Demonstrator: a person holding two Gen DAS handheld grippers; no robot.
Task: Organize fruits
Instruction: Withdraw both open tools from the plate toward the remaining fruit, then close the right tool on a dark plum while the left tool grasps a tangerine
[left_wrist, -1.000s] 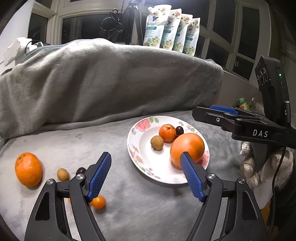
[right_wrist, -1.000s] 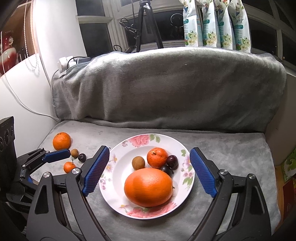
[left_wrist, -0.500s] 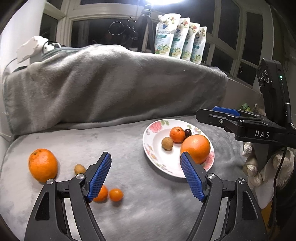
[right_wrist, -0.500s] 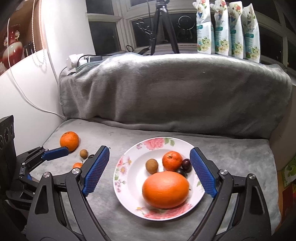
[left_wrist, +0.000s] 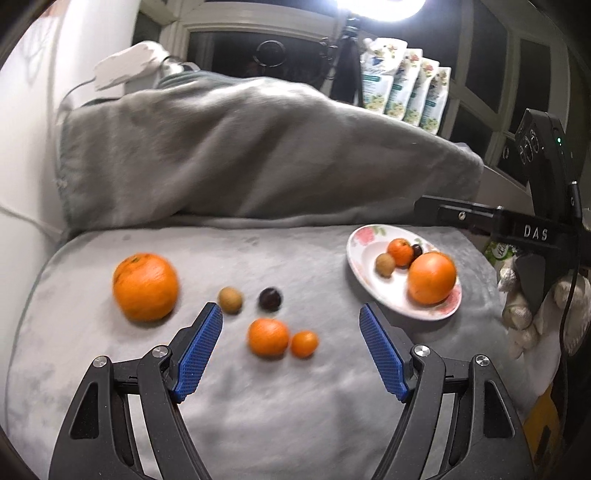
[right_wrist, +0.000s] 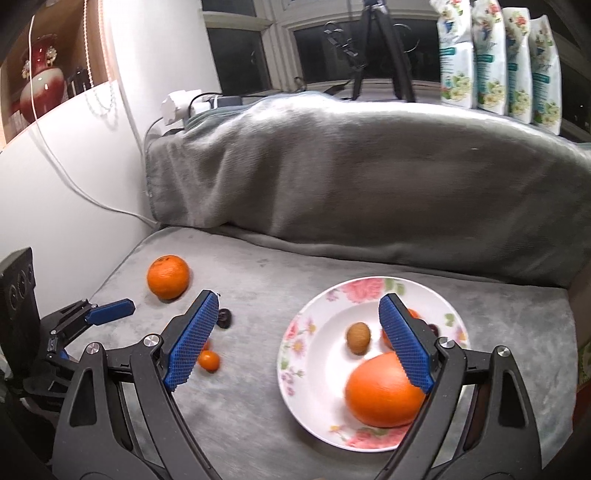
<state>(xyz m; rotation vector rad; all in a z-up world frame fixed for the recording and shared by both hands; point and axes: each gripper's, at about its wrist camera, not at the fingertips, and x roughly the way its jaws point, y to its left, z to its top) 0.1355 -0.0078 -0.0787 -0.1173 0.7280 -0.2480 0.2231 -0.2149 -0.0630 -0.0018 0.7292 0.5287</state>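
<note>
Loose fruit ahead of the spread left claw (left_wrist: 291, 345)
Mandarin (left_wrist: 268, 336) lies just beyond its tips; right claw (right_wrist: 298, 334), spread and empty, is held over the plate (right_wrist: 317, 306).

I count, left wrist view | loose fruit at centre on the grey blanket (left_wrist: 295, 406): five – large orange (left_wrist: 145, 286), brown fruit (left_wrist: 230, 300), dark plum (left_wrist: 270, 298), mandarin (left_wrist: 268, 336), tiny orange fruit (left_wrist: 304, 343) | floral plate (left_wrist: 369, 280) right of centre: one, holding four fruits | pouches (left_wrist: 406, 88) upper right: four

Open right claw (right_wrist: 297, 338) above plate (right_wrist: 317, 373)
</note>
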